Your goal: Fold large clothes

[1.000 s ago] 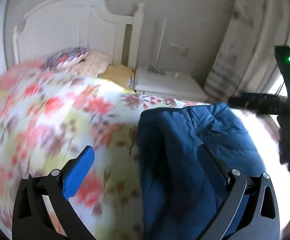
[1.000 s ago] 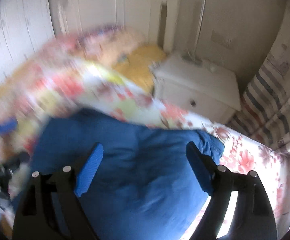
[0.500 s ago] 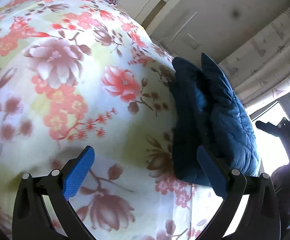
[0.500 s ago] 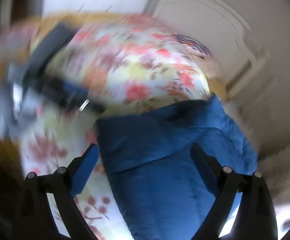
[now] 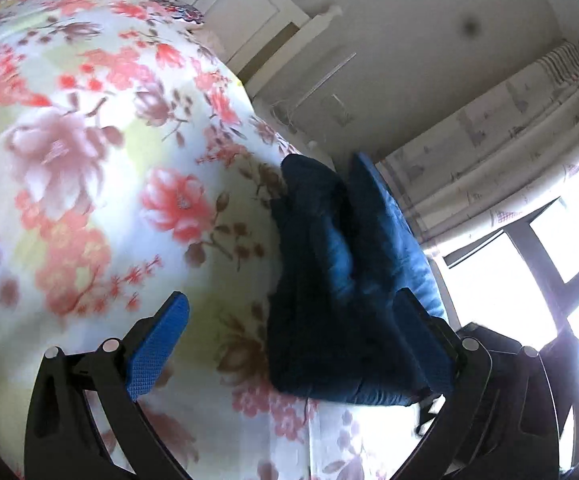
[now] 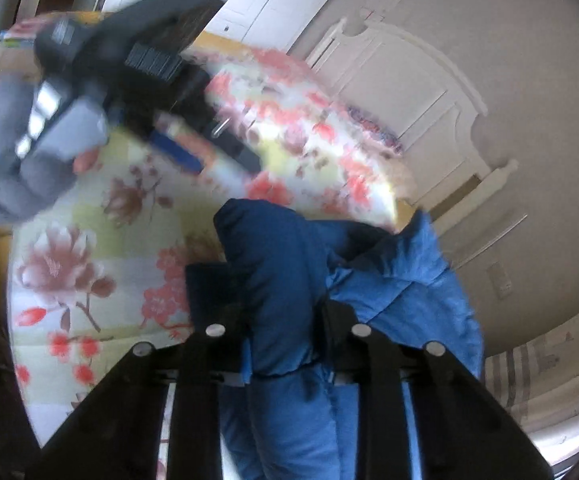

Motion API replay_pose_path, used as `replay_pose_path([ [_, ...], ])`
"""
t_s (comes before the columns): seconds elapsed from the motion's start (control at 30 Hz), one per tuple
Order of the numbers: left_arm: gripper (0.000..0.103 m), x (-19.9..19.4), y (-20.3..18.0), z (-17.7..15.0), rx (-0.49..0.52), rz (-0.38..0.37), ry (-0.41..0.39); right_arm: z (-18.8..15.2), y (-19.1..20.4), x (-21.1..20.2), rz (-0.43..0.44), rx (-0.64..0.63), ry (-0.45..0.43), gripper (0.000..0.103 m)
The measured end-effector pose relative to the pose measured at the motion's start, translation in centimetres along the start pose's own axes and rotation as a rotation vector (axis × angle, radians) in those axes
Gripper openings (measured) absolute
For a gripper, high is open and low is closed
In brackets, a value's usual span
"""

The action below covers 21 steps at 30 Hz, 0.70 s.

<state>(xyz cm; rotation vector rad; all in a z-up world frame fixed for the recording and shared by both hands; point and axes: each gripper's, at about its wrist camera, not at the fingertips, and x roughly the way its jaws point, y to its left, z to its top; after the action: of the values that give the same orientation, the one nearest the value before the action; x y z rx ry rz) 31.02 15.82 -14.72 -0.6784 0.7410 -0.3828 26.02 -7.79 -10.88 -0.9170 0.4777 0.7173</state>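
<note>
One floral bedspread (image 5: pixel 89 184) under blue padded jacket (image 5: pixel 329 280).

Jacket (image 5: pixel 341 280) lies bunched on the bedspread (image 5: pixel 89 184), at the bed's edge nearest the curtain (image 5: pixel 509 136) and window (image 5: pixel 529 280). Headboard (image 6: pixel 401 80) stands behind the bed, pillow (image 6: pixel 373 128) in front of it. In the left wrist view the left gripper (image 5: pixel 293 344) sits before the jacket, one finger over bedspread, the other at the jacket. Right gripper (image 6: pixel 277 304) straddles a fold of the jacket, apparently pinching it.
</note>
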Motion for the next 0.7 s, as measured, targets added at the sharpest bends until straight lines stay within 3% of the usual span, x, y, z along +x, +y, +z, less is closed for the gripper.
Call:
replay_pose_path([
  [0.07,0.098,1.4,-1.0,0.5,0.029,0.028,0.021,-0.6,2.5,2.7,-0.034,-0.07,0.049,0.043],
  [0.17,0.098,2.7,-3.9,2.8,0.126,0.053,0.032,-0.9,5.8,5.0,-0.171,-0.209,0.071,0.045],
  [0.3,0.098,6.8,-11.1,7.9,0.366,0.126,0.073,-1.1,6.2,5.0,-0.202,-0.182,0.071,0.045],
  [0.4,0.098,10.3,-13.9,9.8,0.444,0.101,0.124,-1.0,6.3,4.9,-0.22,-0.139,0.076,0.046],
  [0.5,0.098,15.7,-13.2,10.3,0.425,0.092,0.232,-1.1,6.2,4.8,-0.228,-0.107,0.077,0.047],
  [0.57,0.099,19.5,-10.6,9.1,0.42,0.207,0.322,-1.0,6.2,4.8,-0.233,-0.085,0.078,0.048],
  [0.6,0.099,21.2,-8.3,8.3,0.353,0.139,0.374,-0.9,6.2,4.8,-0.235,-0.077,0.077,0.05],
  [0.63,0.099,21.1,-7.1,8.4,0.307,0.087,0.36,-0.9,6.3,4.8,-0.24,-0.076,0.074,0.051],
  [0.7,0.099,20.6,-6.1,8.4,0.28,0.065,0.352,-0.6,6.2,5.0,-0.226,-0.081,0.079,0.051],
])
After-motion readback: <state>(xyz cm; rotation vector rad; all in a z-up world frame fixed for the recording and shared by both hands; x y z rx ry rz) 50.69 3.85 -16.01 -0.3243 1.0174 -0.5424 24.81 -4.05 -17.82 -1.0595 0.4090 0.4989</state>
